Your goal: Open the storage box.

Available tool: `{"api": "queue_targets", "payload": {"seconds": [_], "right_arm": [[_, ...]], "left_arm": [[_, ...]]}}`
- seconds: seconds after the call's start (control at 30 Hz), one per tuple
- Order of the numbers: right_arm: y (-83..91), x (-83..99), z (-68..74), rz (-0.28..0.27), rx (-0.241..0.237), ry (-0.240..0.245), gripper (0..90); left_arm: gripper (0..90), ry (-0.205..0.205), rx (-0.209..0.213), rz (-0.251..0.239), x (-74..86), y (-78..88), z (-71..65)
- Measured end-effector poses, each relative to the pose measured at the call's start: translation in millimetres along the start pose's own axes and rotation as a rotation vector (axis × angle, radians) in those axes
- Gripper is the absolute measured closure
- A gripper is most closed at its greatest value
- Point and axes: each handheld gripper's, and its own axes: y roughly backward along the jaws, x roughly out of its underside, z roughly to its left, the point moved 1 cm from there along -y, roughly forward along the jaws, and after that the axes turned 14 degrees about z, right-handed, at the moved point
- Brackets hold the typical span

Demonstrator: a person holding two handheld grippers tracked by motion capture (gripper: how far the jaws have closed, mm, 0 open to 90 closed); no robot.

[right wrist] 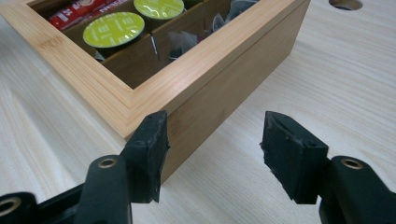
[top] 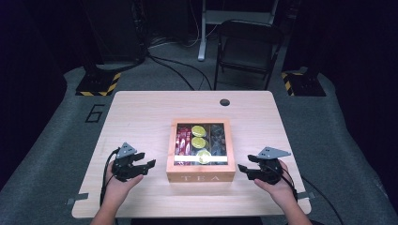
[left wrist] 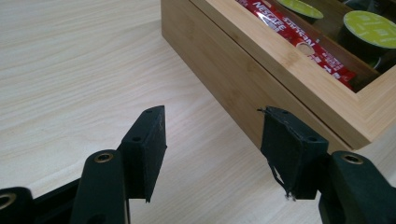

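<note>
Bamboo tea box (top: 201,177) with "TEA" on its front wall sits around the middle of the pale wooden table (top: 141,112), and everything else lines up around it. Lid looks shut, with a clear window showing the stuff inside.

Left gripper (top: 145,165) is just off the box's left side, jaws pointing in toward that wall. The hand (top: 116,185) comes up from the near edge of the table, wrist roughly straight, forearm cut off at the bottom. In the left gripper view the two black pads (left wrist: 148,140) stand apart with bare table between them, the box wall just past the far one, not touching as far as I can see. So open, nothing in it.

Right gripper (top: 243,168) mirrors it on the box's right side, jaws aimed at that wall, hand (top: 277,185) curled around the body. Its view shows the near corner of the box just beyond one pad (right wrist: 150,144), again a gap between the pads and nothing gripped.

Inside the box: red Nescafe sticks (left wrist: 299,39) in the left compartment, lime green capsules (right wrist: 113,29) in the middle, and dark wrapped things (top: 217,136) on the right that I can't make out. Glare on the window hides the near strip of contents. A folding chair (top: 248,44) stands behind the table in the dark.
</note>
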Motion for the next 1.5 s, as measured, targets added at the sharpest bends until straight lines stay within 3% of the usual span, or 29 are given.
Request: {"api": "queue_targets", "payload": {"seconds": [0.37,0.93,1.1,1.5], "right_arm": [[12.0,-3.0,12.6,-0.043,-0.005,0.012,40.9],[9.0,-7.1,27.7,-0.034,-0.039,0.061,40.4],[7.0,-7.7,30.0,-0.029,-0.045,0.089,40.4],[-2.9,-5.0,30.0,-0.005,-0.049,0.084,40.4]], "left_arm": [[40.4,-0.029,0.037,-0.033,-6.2,6.0,-16.3],[39.8,-0.070,0.069,-0.060,-9.5,8.3,-32.8],[39.9,-0.103,0.090,-0.042,-9.3,6.8,-40.4],[37.5,-0.134,0.102,-0.019,-7.6,-2.7,-51.2]]}}
